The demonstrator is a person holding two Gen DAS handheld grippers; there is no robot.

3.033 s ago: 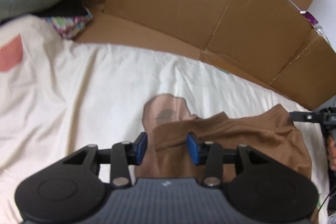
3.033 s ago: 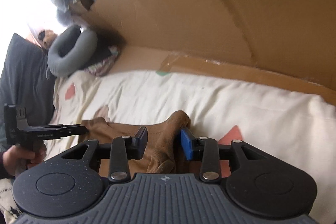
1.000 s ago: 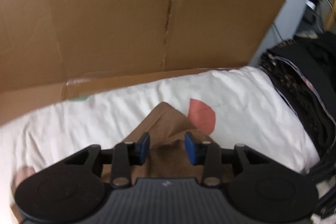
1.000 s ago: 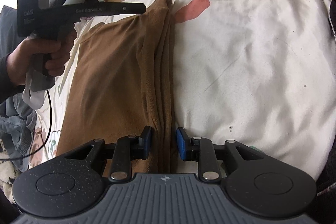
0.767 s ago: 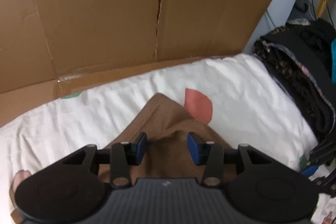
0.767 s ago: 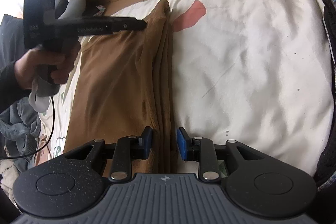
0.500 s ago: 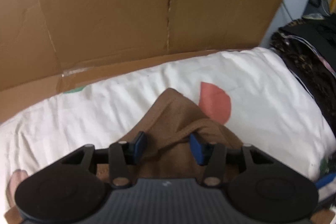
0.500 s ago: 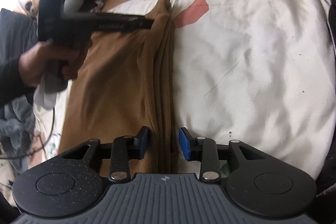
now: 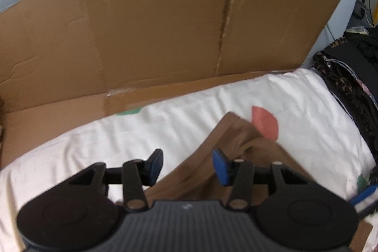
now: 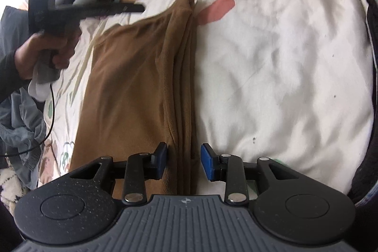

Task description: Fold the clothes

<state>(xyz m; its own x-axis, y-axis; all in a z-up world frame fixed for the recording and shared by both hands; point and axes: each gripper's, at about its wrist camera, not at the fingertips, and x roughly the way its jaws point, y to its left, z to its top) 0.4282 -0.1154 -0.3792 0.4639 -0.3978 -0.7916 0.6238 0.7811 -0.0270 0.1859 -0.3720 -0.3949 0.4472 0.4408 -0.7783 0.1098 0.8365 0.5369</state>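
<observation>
so the brown garment (image 10: 132,91) is lying on the white bedsheet (image 10: 283,77), folded into a long strip with its stacked edges bunched along its right side; the far corner pokes up near the cardboard (image 9: 153,39) standing behind the bed, right next to a pinkish-red patch (image 10: 216,7) printed on the sheet

right gripper (image 10: 183,161) sits low over the near end of that thick folded edge; blue pads are parted a moderate way with the fold running up between them, and neither pad is actually pressing the cloth

left gripper (image 9: 187,168) is partly spread too, jaws easing inward a bit, nothing pinched; its right pad hangs over the brown cloth, its left one over bare sheet; in the right wrist view the left hand (image 10: 47,56) is gripping its handle off to the side, clear of the garment

dark clothes pile (image 9: 349,77) at the sheet's right end; grey-blue crumpled fabric (image 10: 21,119) on the left
</observation>
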